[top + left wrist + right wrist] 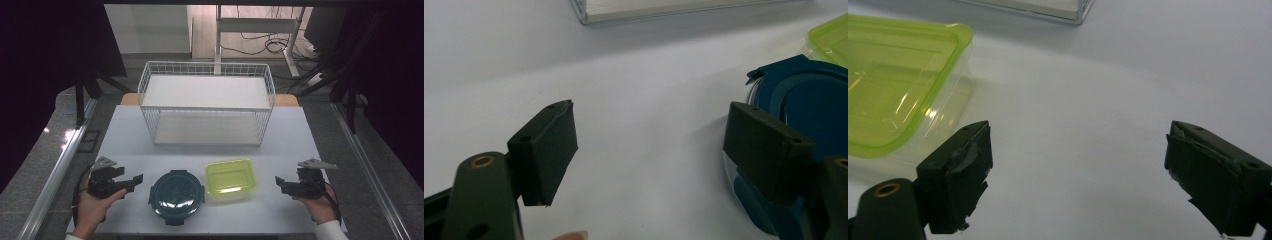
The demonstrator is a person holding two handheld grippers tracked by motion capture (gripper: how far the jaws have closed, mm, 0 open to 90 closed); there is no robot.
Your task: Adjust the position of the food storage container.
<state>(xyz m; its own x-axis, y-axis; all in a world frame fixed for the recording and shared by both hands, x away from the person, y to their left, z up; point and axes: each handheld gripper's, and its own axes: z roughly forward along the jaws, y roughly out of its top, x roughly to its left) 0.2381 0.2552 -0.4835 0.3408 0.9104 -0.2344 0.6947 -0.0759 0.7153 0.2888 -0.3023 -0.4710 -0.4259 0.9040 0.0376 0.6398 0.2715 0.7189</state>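
High view, green-lidded box (230,179) long axis left-right

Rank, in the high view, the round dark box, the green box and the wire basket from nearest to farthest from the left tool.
From the left tool:
1. Round dark box, just beside it, front middle.
2. Green box, next along toward the right.
3. Wire basket, at the table's back.

The round container (176,190) is sitting on the tabletop (130,130) in front of the wire basket (207,102); the rectangular container (230,177) is lying just right of the round one.
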